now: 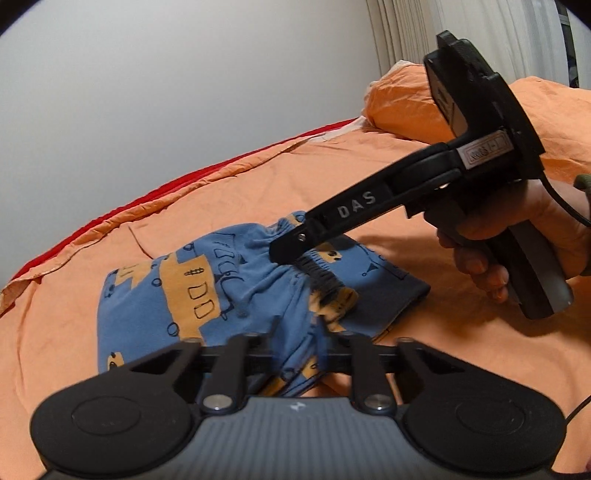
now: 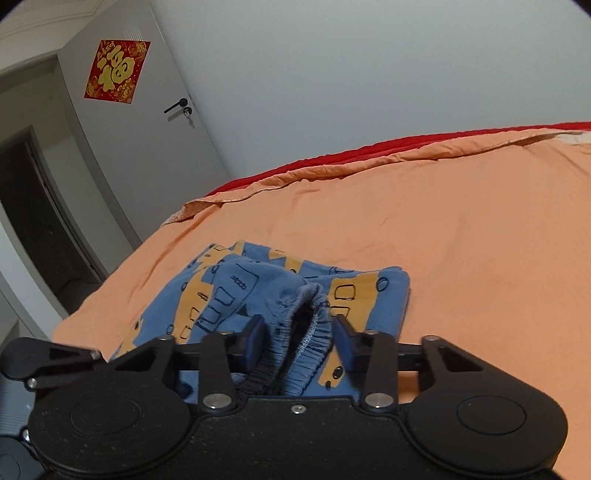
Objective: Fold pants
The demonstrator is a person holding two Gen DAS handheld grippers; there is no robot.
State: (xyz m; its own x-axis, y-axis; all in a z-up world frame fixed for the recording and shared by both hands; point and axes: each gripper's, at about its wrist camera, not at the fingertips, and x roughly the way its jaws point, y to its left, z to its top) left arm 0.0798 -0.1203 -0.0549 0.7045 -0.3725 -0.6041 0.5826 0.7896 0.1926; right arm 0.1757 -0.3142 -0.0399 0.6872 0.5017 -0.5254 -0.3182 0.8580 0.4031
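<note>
**Both grippers on the folded pants**

The pants (image 1: 192,295) (image 2: 236,291), blue with orange vehicle prints, lie folded in a compact bundle on the bed's orange cover (image 1: 369,184) (image 2: 443,240), well in from its red-trimmed far edge (image 1: 110,218) (image 2: 332,158). In the left wrist view the bundle's long axis runs roughly from left to right, with the gathered elastic waistband (image 1: 280,258) (image 2: 306,332) bunched up at the top and turned toward the right gripper; a darker folded layer sticks out flat at the bundle's right end.

The left gripper (image 1: 295,332) has its jaws drawn narrow and pinching a ridge of blue cloth at the near side of the bundle, the fabric rising between them. The right gripper (image 1: 288,251) (image 2: 299,332) reaches in from the right, held in a hand (image 1: 517,229); its jaws stand part way closed around the raised waistband, which sits between both pads and looks squeezed by them.

Beyond the pants, an orange pillow (image 1: 402,107) lies toward the bed's far right corner, under pale curtains (image 1: 443,29). In the right wrist view a white door (image 2: 140,110) with a red paper decoration (image 2: 116,70) stands past the bed's left corner.
</note>
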